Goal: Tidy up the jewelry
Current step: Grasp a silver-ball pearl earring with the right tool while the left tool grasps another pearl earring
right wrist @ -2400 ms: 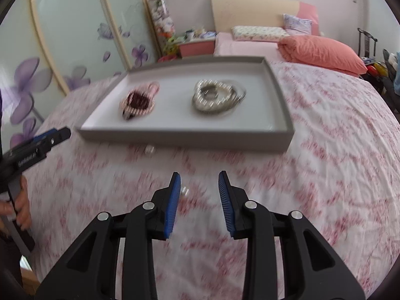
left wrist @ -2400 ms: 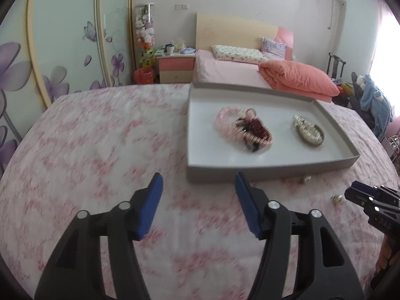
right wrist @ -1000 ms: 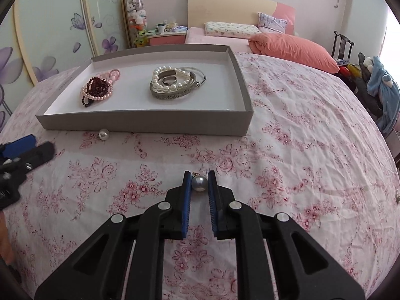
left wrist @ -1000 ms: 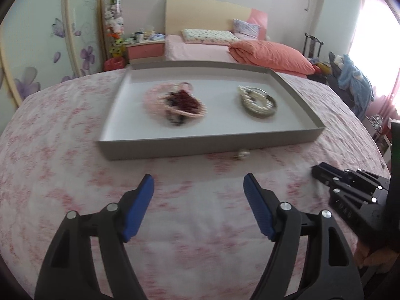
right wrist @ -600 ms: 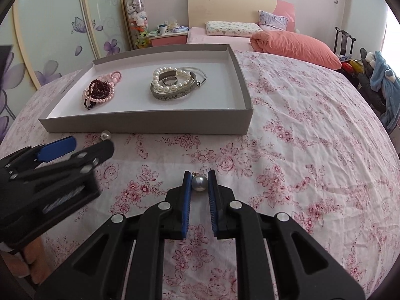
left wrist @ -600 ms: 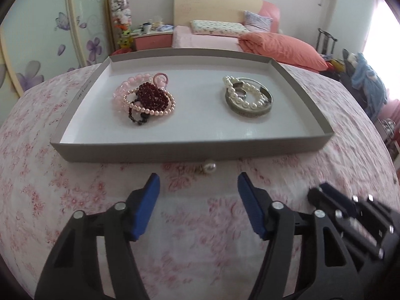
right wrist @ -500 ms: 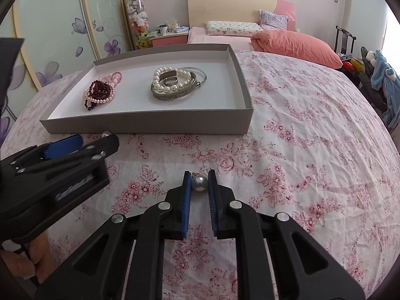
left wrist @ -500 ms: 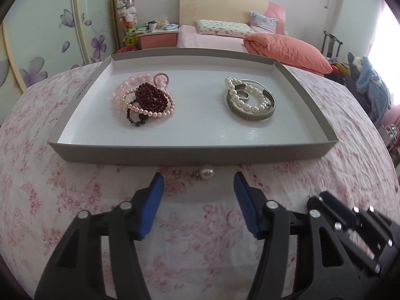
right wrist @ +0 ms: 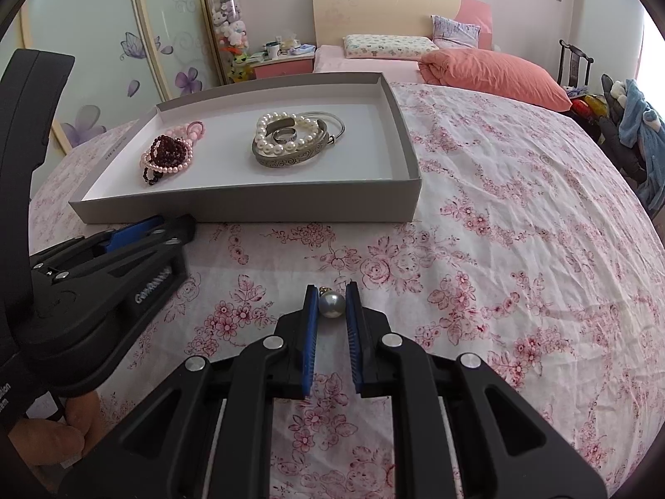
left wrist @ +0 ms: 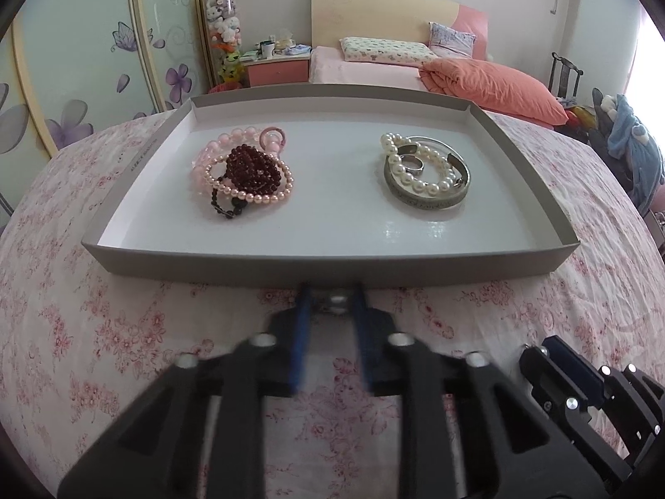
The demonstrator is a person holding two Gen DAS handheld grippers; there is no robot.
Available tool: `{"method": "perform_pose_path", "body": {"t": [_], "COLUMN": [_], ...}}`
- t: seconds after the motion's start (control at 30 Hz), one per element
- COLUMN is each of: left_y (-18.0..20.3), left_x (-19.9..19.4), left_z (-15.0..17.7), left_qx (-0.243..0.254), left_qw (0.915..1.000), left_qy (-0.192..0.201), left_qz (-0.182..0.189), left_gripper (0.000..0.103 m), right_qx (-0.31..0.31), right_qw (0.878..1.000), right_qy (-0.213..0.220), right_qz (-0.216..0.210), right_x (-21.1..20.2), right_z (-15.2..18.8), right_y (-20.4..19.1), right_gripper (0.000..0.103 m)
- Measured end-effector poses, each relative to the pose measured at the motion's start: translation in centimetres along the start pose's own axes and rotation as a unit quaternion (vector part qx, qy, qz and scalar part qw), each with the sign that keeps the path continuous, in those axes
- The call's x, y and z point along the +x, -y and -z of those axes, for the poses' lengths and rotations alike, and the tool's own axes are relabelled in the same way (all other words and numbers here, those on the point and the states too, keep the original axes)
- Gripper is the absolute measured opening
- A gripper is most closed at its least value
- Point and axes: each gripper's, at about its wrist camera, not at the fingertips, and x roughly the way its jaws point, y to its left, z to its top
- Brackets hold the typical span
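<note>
**Gripping two pearls beside the jewelry tray**

Clamping a single grey pearl earring (right wrist: 331, 305) between its blue pads, the right claw (right wrist: 331, 305) hovers low over the floral tablecloth (right wrist: 519, 224), well in front of the grey tray (right wrist: 249, 203). A small gold fitting shows at the top left of that pearl.

The left claw (left wrist: 331, 300) sits right against the tray's near wall (left wrist: 328, 262). Its pads are drawn close around a second small pearl (left wrist: 336, 300), though the picture is blurred there, so full contact on both sides cannot be confirmed. In the right wrist view the left claw (right wrist: 133, 228) lies to the left, its blue tips near the tray's front wall.

Inside the tray, on the left, a pink bead bracelet (left wrist: 245, 191) and a pink ring loop (left wrist: 273, 138) lie piled with a dark red bead bracelet (left wrist: 253, 170). On the right, apart from that pile, a white pearl bracelet (left wrist: 419, 168) rests within a silver bangle (left wrist: 428, 199), with a plain silver ring (left wrist: 412, 164) in the middle.

Behind the counter stands a bed with an orange quilt (left wrist: 494, 83).
</note>
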Motion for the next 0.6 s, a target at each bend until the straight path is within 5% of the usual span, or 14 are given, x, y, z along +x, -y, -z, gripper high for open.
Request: {"method": "perform_pose_path", "body": {"t": [0.3, 0.6], "left_y": [-5.0, -12.1], "left_x": [-1.6, -2.8], "left_z": [1.9, 3.0], "left_qx": [0.027, 0.026], "left_qw": [0.9996, 0.999], "left_qy": [0.002, 0.003], "left_qz": [-0.002, 0.036], "left_gripper": [0.016, 0.017], "right_qx": [-0.008, -0.042], "right_qw": [1.0, 0.999], "right_qy": [0.0, -0.002], "right_qz": [0.006, -0.016], "right_x": [0.0, 0.8], "right_z": [0.1, -0.5], "right_y": [-0.4, -3.8], "right_gripper": [0.015, 0.014]}}
